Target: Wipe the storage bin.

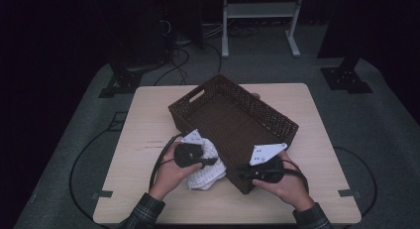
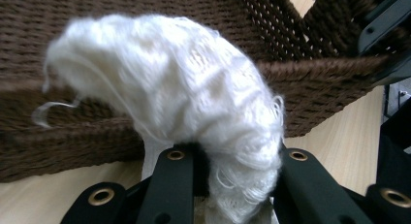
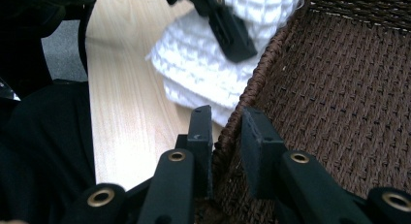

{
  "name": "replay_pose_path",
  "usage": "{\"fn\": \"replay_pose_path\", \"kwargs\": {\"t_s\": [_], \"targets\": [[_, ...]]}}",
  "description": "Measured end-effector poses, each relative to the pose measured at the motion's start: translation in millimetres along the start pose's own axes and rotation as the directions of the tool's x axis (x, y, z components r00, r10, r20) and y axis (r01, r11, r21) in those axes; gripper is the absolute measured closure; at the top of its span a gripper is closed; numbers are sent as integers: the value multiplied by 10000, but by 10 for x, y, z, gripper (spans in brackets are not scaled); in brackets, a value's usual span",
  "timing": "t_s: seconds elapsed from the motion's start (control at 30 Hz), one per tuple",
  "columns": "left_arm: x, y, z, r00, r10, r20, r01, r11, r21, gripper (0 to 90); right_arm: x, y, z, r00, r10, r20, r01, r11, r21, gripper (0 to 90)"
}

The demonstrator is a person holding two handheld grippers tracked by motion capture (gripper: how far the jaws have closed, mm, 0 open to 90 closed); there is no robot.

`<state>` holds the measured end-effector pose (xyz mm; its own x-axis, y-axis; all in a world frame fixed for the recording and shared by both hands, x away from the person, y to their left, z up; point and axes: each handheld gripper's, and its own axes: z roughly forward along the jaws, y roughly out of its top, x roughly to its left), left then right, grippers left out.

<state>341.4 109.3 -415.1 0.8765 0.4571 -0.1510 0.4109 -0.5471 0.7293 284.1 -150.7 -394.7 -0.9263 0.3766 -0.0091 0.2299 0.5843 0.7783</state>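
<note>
White knit cloth [image 2: 184,98] against basket [image 1: 233,120]

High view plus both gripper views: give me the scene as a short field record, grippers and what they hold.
surface: wooden table
basket: dark brown woven basket, set at an angle on the table, nothing visible inside it
cloth: white knitted cloth, partly lifted beside the basket's near wall
left gripper: left gripper, jaws shut on the cloth
right gripper: right gripper, jaws closed on the basket's near rim, one inside, one outside
likely next move: cloth into the basket while the right steadies it
</note>
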Motion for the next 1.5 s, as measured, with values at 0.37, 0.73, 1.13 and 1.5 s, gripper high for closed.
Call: {"fn": "replay_pose_path", "kwargs": {"t_s": [0.37,0.73,1.13,1.5], "targets": [[-38,-90,294,9996,-54,276,34,9973,728,742,-3,-3,0,10000,14,-38,-15,10000,-16,742],[-102,-139,479,9987,113,491,-183,9895,1430,741,2,0,0,10000,24,-4,-24,10000,-5,742],[-158,27,113,9977,474,491,-493,9980,386,742,3,11,16,10000,20,-33,-20,10000,-42,740],[-204,28,164,9970,514,580,-539,9977,423,741,2,16,23,10000,7,-38,-7,10000,-29,739]]}}
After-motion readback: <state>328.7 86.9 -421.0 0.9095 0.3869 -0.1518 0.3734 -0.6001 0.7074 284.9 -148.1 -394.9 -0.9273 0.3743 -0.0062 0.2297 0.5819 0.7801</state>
